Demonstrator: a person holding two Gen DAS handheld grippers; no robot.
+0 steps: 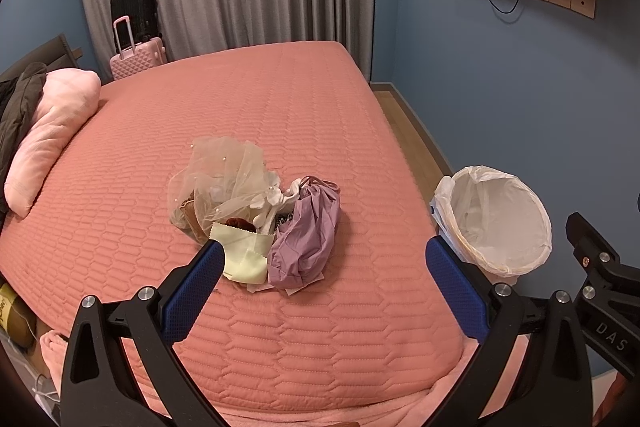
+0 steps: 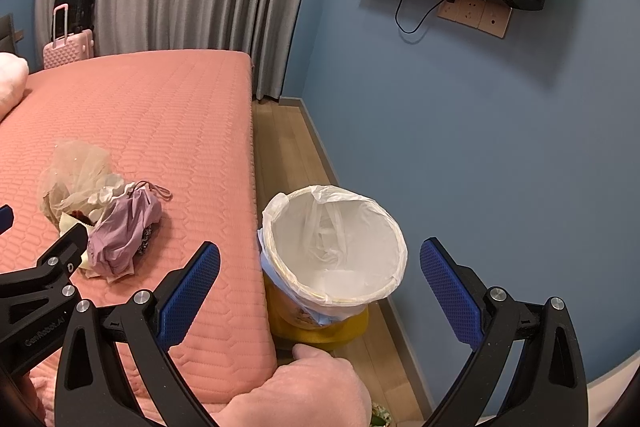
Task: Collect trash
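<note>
Our left gripper [image 1: 324,255] is wide open and holds nothing; so is our right gripper [image 2: 320,259]. The messy heap of see-through netting, yellow cloth and purple bag [image 1: 260,215] lies at twelve o'clock on the pink quilted bed [image 1: 280,99]. The white-lined round bin [image 2: 334,247] waits at three o'clock. We might grab only the netting, and the small bits could drop out.

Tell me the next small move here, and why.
Probably ease the left gripper forward and down onto the pile of scraps on the bed, then shut. Both grippers are open and hold nothing, the pile lies just past the left fingers, and the lined bin waits beside the bed under the right gripper.
</note>
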